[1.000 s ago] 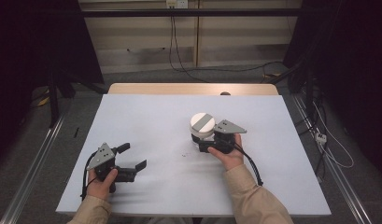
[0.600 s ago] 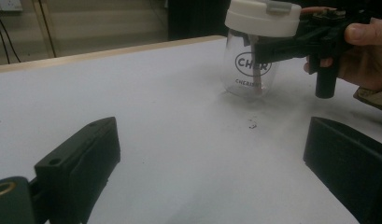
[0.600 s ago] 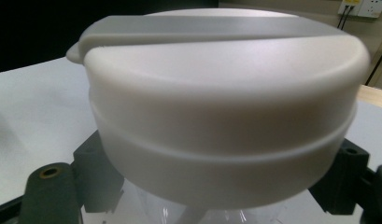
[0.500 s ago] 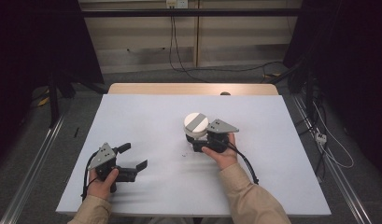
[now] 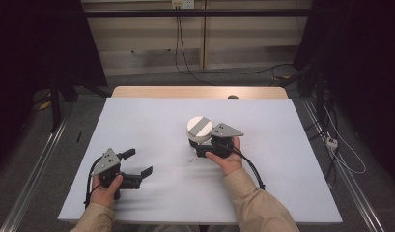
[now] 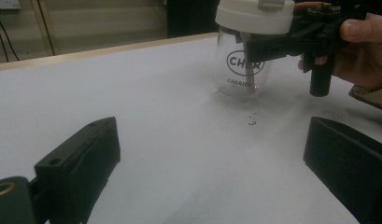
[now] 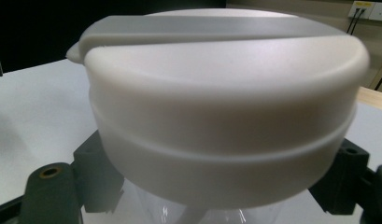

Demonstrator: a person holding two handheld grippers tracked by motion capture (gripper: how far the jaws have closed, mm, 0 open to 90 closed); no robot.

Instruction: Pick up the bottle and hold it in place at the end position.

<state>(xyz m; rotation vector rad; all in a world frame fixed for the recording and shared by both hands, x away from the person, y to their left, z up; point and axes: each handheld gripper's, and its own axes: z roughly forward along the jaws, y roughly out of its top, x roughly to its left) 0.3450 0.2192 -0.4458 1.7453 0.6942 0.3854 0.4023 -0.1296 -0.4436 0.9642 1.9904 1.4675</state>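
Currently the right gripper (image 5: pixel 201 144) clamps its jaws on a clear jar (image 6: pixel 242 70) with a white lid (image 5: pixel 199 127), just right of the table's (image 5: pixel 291 145) centre. At eight o'clock from it, the left gripper (image 5: pixel 137 163) rests wide open, holding nothing.

Overhead view; two close gripper views

Left tongs (image 5: pixel 137 163) agape, resting low; right tongs (image 5: pixel 199 145) clamped.
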